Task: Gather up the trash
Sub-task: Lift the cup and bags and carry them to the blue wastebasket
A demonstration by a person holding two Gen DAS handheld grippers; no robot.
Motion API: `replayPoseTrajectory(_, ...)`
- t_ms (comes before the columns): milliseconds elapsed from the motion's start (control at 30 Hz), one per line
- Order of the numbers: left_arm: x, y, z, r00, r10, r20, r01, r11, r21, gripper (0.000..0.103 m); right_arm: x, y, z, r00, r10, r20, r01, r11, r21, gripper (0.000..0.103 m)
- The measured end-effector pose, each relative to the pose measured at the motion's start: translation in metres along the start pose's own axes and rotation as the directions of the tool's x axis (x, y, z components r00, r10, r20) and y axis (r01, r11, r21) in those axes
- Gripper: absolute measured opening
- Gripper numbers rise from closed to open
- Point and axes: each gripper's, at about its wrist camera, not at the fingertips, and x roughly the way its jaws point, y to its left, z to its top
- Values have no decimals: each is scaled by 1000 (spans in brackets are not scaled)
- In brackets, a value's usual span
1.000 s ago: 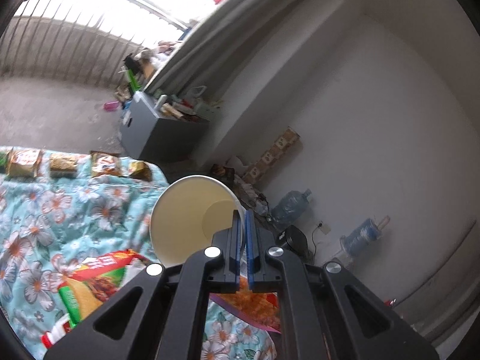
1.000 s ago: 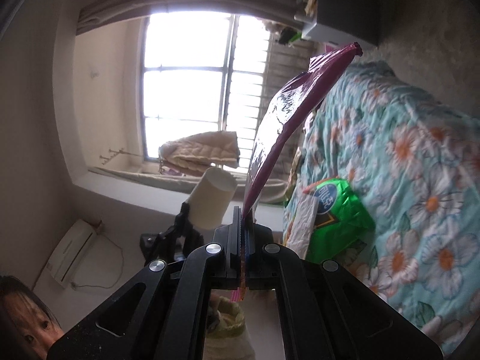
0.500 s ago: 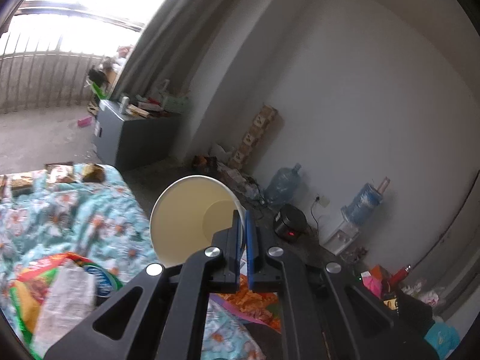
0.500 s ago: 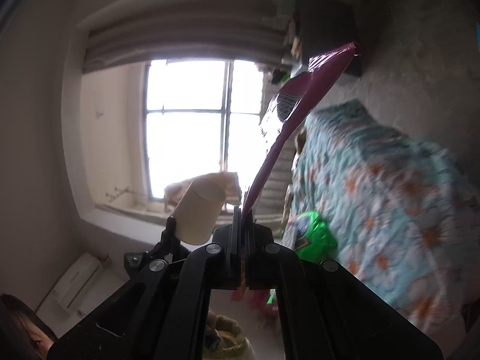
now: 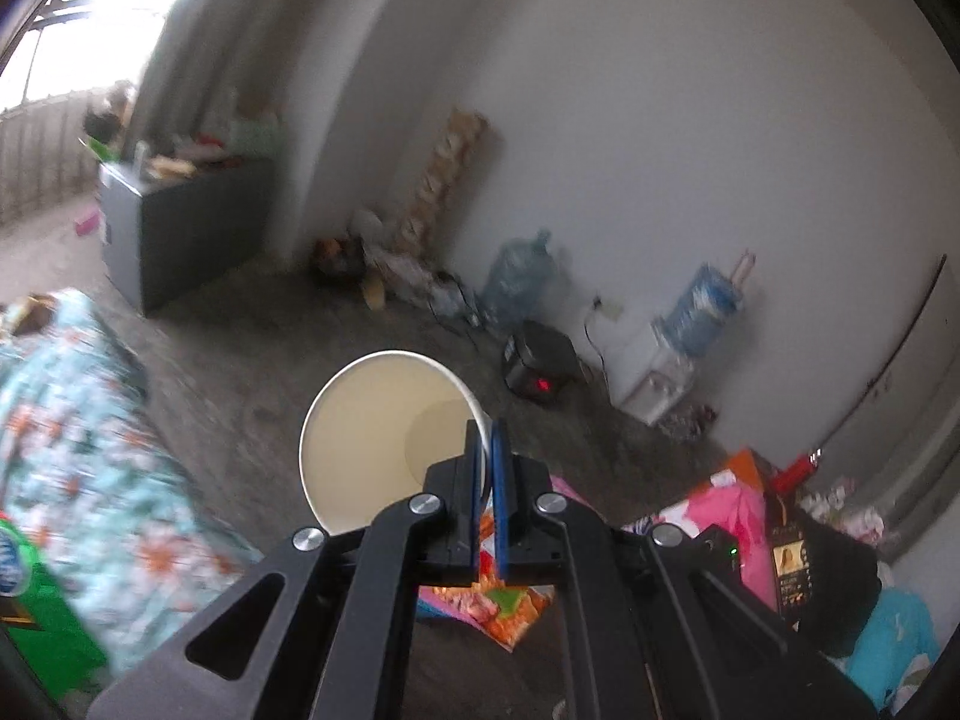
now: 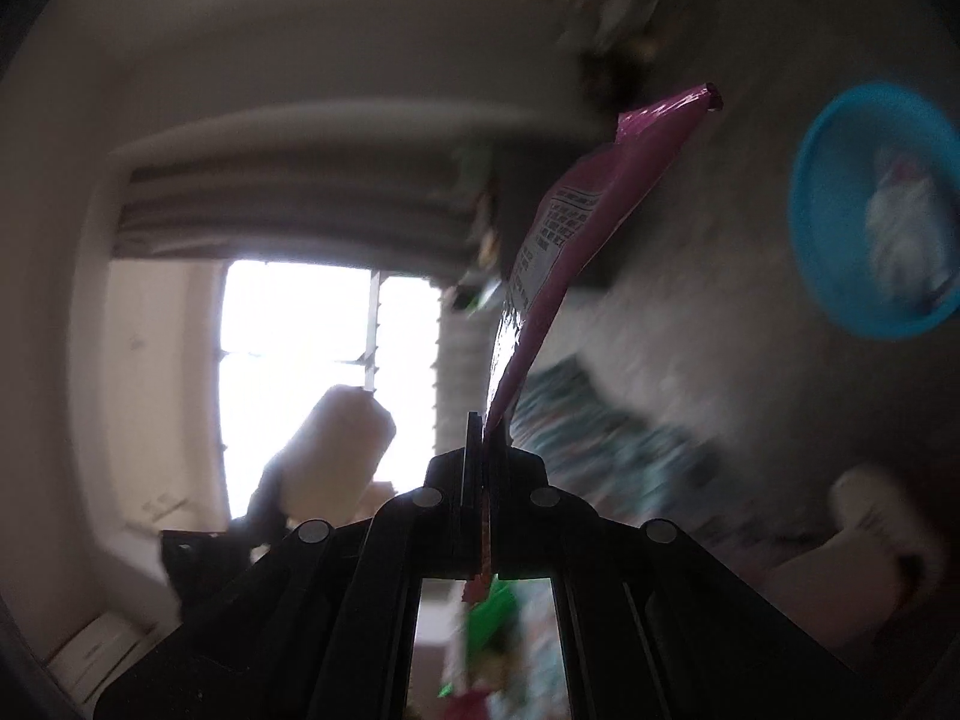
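Note:
My left gripper [image 5: 485,450] is shut on the rim of a white paper cup [image 5: 372,438], whose open mouth faces the camera. The cup and left gripper also show blurred in the right wrist view [image 6: 336,456], to the left. My right gripper [image 6: 480,432] is shut on a purple snack wrapper [image 6: 576,222] that sticks up and to the right. A blue basin [image 6: 876,210] with something white inside lies on the floor at the far right. More wrappers lie below the left gripper: an orange one [image 5: 498,606] and a green one [image 5: 30,600].
A bed with a floral blue cover [image 5: 78,432] is at the left. A grey cabinet [image 5: 174,228], water jugs [image 5: 522,282], a dispenser [image 5: 690,336] and a black cooker [image 5: 540,360] stand along the wall. Pink and black items [image 5: 798,552] pile at the right.
Both grippers have swung away from the bed toward the floor and wall, still holding the cup and the wrapper. The blue basin has come into the right view.

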Motion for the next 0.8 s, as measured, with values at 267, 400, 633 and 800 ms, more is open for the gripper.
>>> replayPoseTrajectory(267, 119, -8, -26, 981, 10, -192, -12, 1000, -9, 3, -9, -45, 36, 956, -259, 136, 264, 964, -18, 0)
replayPoseTrajectory(400, 170, 2, -42, 961, 38, -275, -44, 999, -15, 3, 10, -69, 49, 901, -401, 167, 413, 910, -43, 0)
replayPoseTrajectory(633, 253, 16, -65, 917, 59, -395, -74, 997, -23, 3, 23, -106, 62, 834, -524, 174, 541, 838, -67, 0)
replayPoseTrajectory(800, 304, 21, -85, 879, 91, -468, -120, 992, -32, 25, 45, -146, 76, 759, -632, 156, 650, 751, -116, 22)
